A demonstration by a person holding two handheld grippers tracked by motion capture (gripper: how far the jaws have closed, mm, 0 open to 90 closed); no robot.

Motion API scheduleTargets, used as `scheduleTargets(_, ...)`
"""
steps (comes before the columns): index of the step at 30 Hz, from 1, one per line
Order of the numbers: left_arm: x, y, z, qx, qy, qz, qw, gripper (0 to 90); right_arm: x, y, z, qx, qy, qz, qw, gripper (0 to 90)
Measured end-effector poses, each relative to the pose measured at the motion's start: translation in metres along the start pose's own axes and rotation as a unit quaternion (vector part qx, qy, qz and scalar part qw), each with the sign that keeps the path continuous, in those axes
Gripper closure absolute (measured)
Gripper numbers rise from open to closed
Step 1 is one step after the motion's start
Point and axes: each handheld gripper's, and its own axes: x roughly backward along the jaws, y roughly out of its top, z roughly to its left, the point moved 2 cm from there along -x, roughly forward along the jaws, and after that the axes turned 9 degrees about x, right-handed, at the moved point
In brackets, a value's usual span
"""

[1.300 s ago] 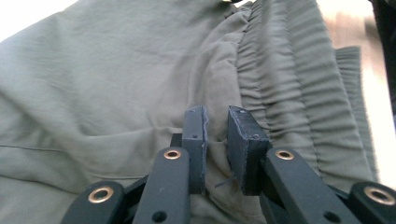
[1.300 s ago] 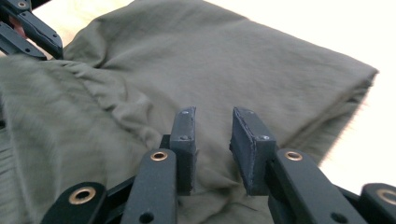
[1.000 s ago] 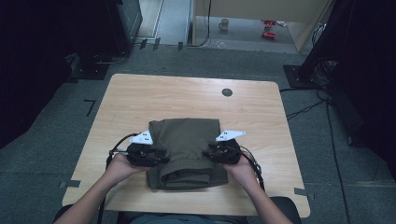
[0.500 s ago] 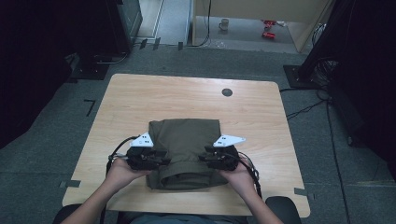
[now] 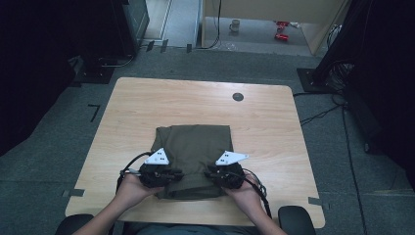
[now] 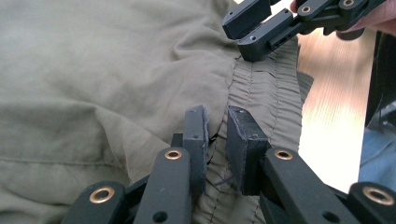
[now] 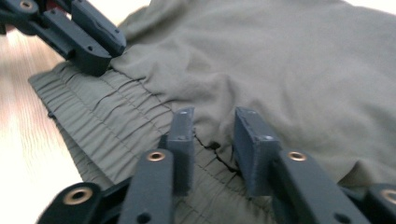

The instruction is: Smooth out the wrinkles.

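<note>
An olive-green garment (image 5: 193,142) lies folded on the wooden table (image 5: 195,98), its gathered elastic waistband (image 6: 273,88) along the near edge. My left gripper (image 5: 175,175) and right gripper (image 5: 211,172) face each other over that edge. In the left gripper view the jaws (image 6: 217,128) have just been closing, and a bunched fold of cloth by the waistband is pinched between the pads. In the right gripper view the jaws (image 7: 212,128) have also just been closing, and a ridge of cloth fills their gap. Each view shows the other gripper (image 6: 254,32) (image 7: 93,44) resting on the waistband (image 7: 88,112).
A dark round grommet (image 5: 238,96) sits in the tabletop at the back. Bare wood surrounds the garment on all sides. Black chair armrests (image 5: 296,220) flank the near edge. A mug (image 5: 235,24) and red objects (image 5: 281,30) are on the floor beyond.
Both grippers have slid toward the near edge and closer to each other over the garment. Their jaws have narrowed onto the cloth.
</note>
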Motion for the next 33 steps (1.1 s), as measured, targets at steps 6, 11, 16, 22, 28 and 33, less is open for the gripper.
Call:
scheduleTargets(6, -0.009, -0.002, 0.003, -0.005, 0.014, 0.011, 0.9998, 79.4, -0.008, -0.006, 0.000, 0.012, -0.006, 0.017, 0.9998, 73.0)
scheduleTargets(11, -0.012, 0.001, 0.009, 0.005, 0.025, 0.004, 0.9997, 79.6, -0.019, -0.007, -0.005, 0.019, -0.018, 0.028, 0.9993, 74.4)
scheduleTargets(16, -0.020, 0.013, 0.022, 0.000, 0.052, -0.008, 0.9986, 79.5, -0.028, -0.004, -0.019, 0.016, -0.031, 0.022, 0.9992, 75.0)
scheduleTargets(22, -0.026, 0.023, 0.033, 0.005, 0.068, -0.021, 0.9974, 79.2, -0.033, -0.001, -0.033, 0.004, -0.039, 0.018, 0.9991, 74.6)
scheduleTargets(28, -0.031, 0.035, 0.047, 0.017, 0.088, -0.028, 0.9955, 78.1, -0.045, 0.007, -0.049, -0.004, -0.056, 0.018, 0.9983, 75.1)
scheduleTargets(33, -0.035, 0.041, 0.055, 0.029, 0.103, -0.039, 0.9935, 75.4, -0.053, 0.010, -0.060, -0.014, -0.073, 0.010, 0.9972, 75.3)
